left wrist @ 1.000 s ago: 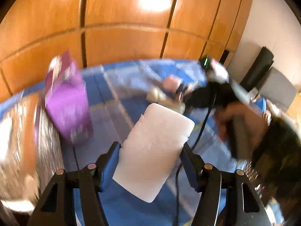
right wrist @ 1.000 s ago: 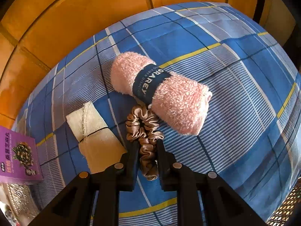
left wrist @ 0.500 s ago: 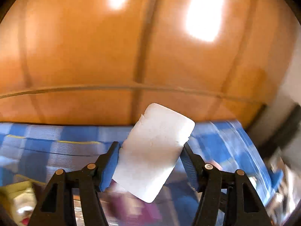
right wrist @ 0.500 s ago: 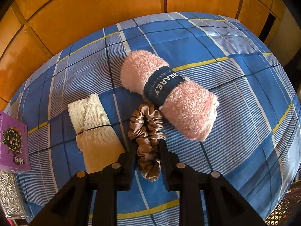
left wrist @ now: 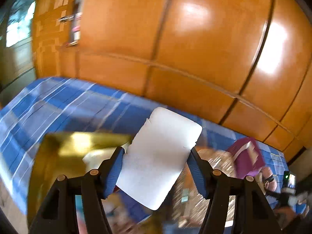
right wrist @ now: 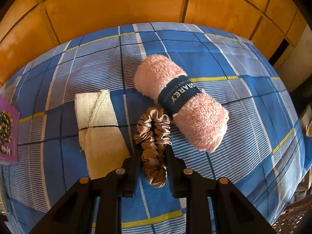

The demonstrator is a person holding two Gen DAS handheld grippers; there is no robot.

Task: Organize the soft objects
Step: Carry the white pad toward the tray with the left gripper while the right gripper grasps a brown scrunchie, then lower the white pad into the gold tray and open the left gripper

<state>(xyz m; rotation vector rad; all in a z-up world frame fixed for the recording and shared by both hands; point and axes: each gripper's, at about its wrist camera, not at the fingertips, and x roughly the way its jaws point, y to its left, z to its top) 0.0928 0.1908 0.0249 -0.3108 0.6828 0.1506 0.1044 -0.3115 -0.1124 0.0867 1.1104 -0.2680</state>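
My left gripper is shut on a white foam block, its blue pads pressing both long sides, and it holds the block tilted in the air above a blurred gold box. My right gripper points down at the bed and is shut on the near half of a tan satin scrunchie. The scrunchie's far loop lies against a rolled pink towel with a navy band. A folded cream cloth lies just left of the scrunchie.
A blue plaid bedspread covers the surface, with orange wooden panels behind it. A purple box stands at the left edge of the right wrist view and, as the purple box, blurred at the right of the left wrist view, next to shiny clutter.
The left gripper swung far to the left and rolled, still gripping the white block; its view went from the purple box and the hand to the gold box. The right gripper shifted slightly, still on the scrunchie.
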